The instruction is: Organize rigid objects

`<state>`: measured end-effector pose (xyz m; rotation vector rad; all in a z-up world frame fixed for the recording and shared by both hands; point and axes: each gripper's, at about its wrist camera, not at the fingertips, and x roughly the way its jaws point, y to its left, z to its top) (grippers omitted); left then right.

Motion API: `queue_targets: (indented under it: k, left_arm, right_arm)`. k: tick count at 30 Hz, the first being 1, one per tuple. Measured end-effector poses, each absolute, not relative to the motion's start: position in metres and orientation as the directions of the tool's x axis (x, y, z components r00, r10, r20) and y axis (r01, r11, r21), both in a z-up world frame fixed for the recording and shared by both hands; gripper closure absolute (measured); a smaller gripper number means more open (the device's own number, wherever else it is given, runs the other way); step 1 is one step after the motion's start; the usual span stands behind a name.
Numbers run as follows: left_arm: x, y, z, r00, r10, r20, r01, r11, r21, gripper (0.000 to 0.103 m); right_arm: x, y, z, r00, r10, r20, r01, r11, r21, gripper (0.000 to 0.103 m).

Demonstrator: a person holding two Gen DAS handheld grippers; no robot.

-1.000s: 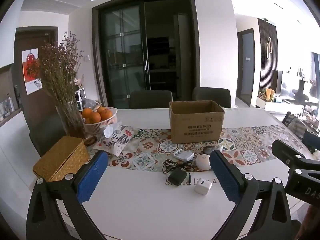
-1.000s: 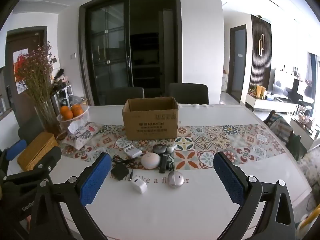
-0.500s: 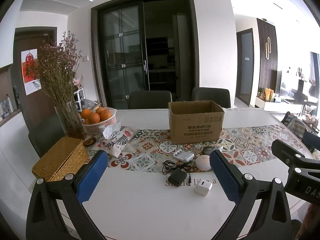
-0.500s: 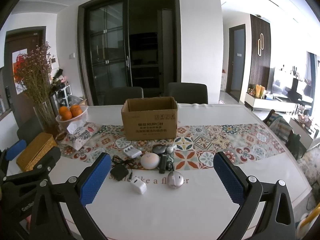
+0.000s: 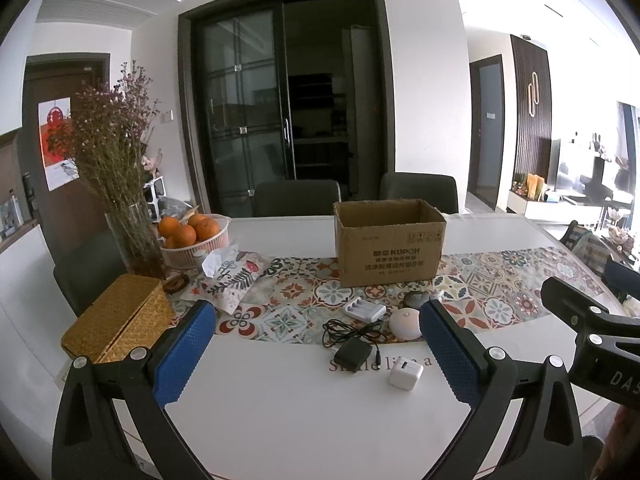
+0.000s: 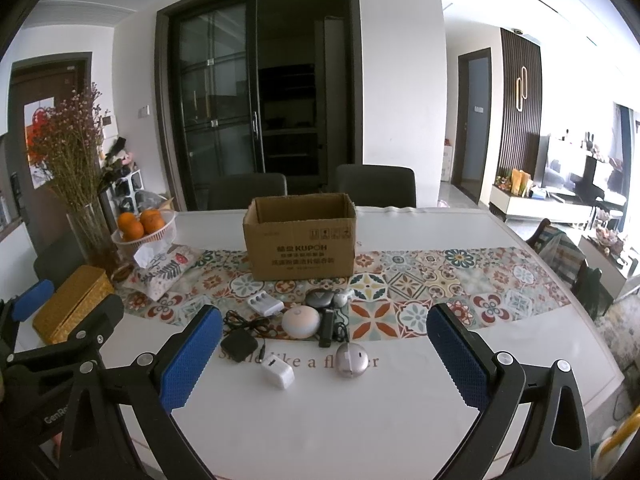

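An open cardboard box (image 6: 300,242) (image 5: 390,242) stands on the patterned table runner. In front of it lie small devices: a white battery charger (image 6: 265,304), a black adapter with cable (image 6: 239,345), a white plug cube (image 6: 278,375), a pale round device (image 6: 301,322), a black stick (image 6: 327,327), a silver round device (image 6: 351,360) and a dark oval case (image 6: 319,297). My left gripper (image 5: 316,346) and my right gripper (image 6: 324,354) both hover wide open over the table's near edge, short of the devices, holding nothing.
At the left stand a woven box (image 5: 118,320), a glass vase of dried flowers (image 5: 134,236), a basket of oranges (image 5: 194,236) and a fabric tissue pouch (image 5: 232,276). Two dark chairs (image 6: 374,186) stand behind the white table (image 6: 360,420).
Both grippers stay open and nearly still; the views shift only slightly. Nothing on the table has moved.
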<state>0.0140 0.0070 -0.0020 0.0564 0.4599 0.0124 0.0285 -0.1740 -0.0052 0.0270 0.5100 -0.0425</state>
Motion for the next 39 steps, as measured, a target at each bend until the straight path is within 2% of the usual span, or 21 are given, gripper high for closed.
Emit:
queue_targets:
  k: [39]
  left_arm:
    - [0.0180,0.0085,-0.0082,0.887,-0.008,-0.461,0.039,0.997,0.059,0.000]
  right_arm:
    - [0.0307,-0.1735,-0.0079,0.869,-0.038,-0.494,0.053,0.998,0.016,0.000]
